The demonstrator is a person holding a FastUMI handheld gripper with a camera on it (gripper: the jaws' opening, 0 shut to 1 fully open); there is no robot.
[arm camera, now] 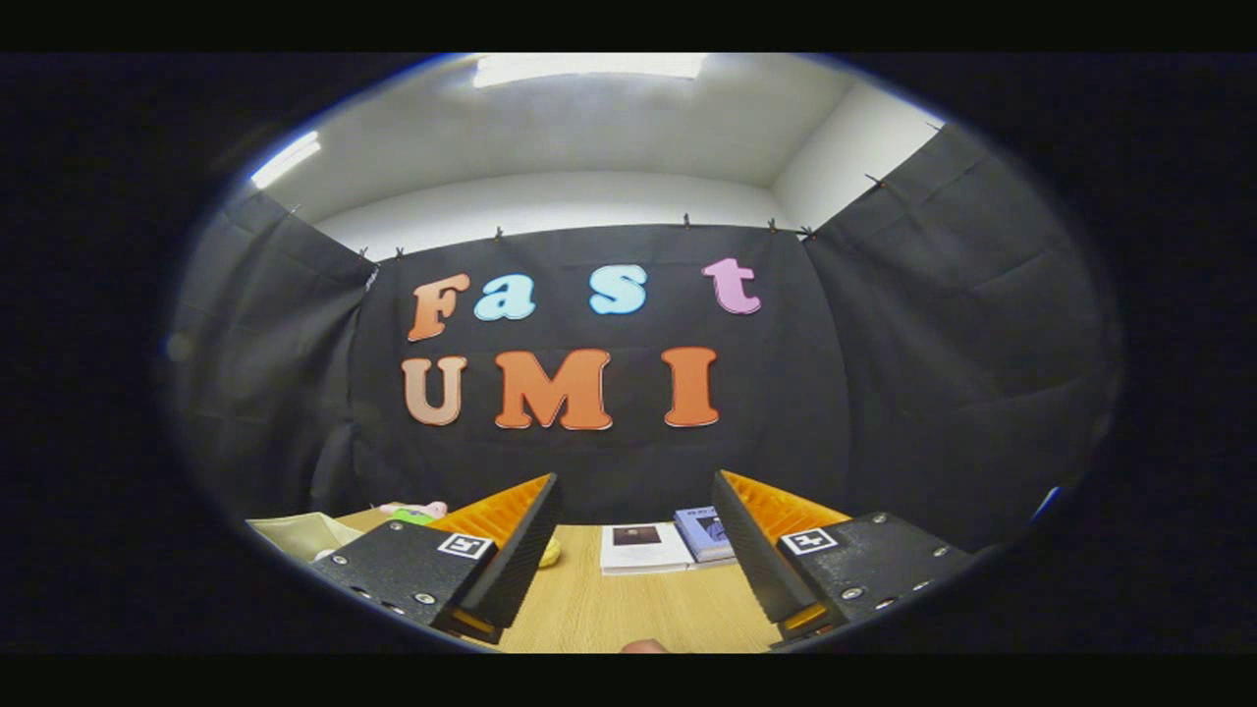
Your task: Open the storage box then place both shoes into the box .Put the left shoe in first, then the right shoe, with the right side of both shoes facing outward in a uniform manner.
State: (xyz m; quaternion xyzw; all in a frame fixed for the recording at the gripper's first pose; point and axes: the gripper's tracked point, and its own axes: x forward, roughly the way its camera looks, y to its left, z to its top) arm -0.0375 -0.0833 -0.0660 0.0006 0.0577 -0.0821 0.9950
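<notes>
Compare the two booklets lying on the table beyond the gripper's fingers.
With the gripper open over the wooden table:
1. The white booklet has a pale cover with a small dark picture; the blue booklet has a blue cover.
2. The white booklet lies fully visible between the fingers; the blue booklet is partly hidden behind one finger.

Both lie flat, side by side, near the table's far edge.

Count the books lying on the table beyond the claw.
2. A white book lies on the wooden table, beyond the gap of the open claw. A blue book sits beside it, partly behind one finger. More may be hidden.
</notes>
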